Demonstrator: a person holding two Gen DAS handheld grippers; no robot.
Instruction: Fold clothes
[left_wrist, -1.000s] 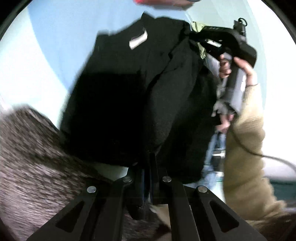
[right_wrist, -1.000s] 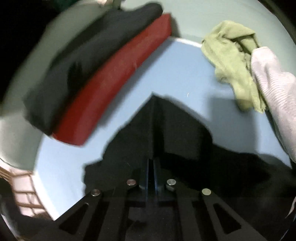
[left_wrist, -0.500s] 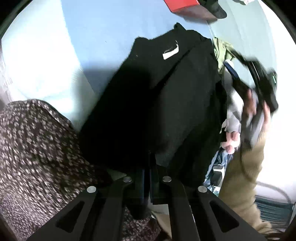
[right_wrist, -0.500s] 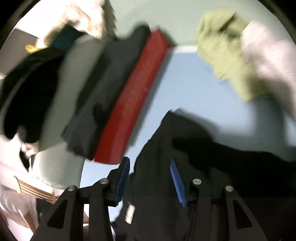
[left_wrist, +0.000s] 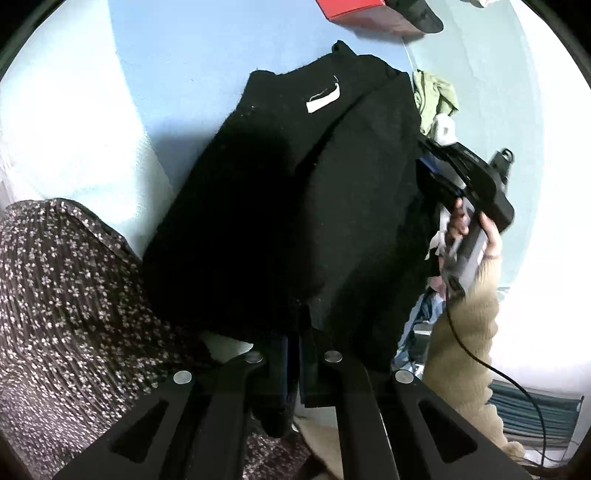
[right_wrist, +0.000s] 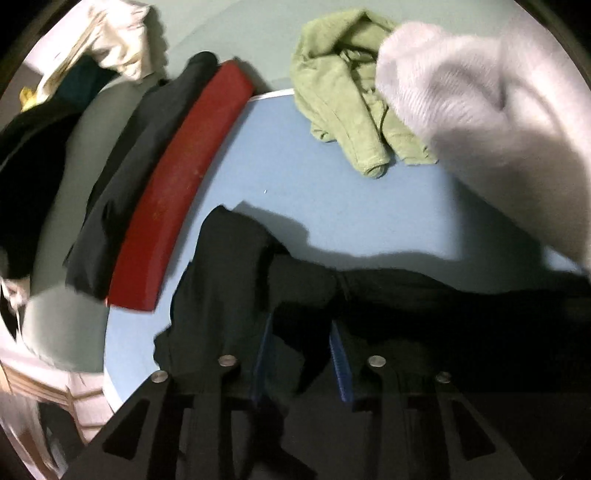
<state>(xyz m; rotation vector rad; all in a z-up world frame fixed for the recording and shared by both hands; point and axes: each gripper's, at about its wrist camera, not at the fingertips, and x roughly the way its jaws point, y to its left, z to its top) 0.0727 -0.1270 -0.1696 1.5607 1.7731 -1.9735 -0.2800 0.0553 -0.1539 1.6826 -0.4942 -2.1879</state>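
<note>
No legible txt; garment tag (left_wrist: 324, 101) reads blank.

Our left wrist view looks close along the black garment (left_wrist: 295, 192); our right shares it (right_wrist: 229, 295), facing across.

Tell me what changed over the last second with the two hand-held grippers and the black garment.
The right hand-held gripper let go: its jaws, shut on the black garment a second ago, now stand open with black cloth lying between them. The left hand-held gripper stays shut on the garment's near edge. The red folded item and green cloth stay put.
</note>
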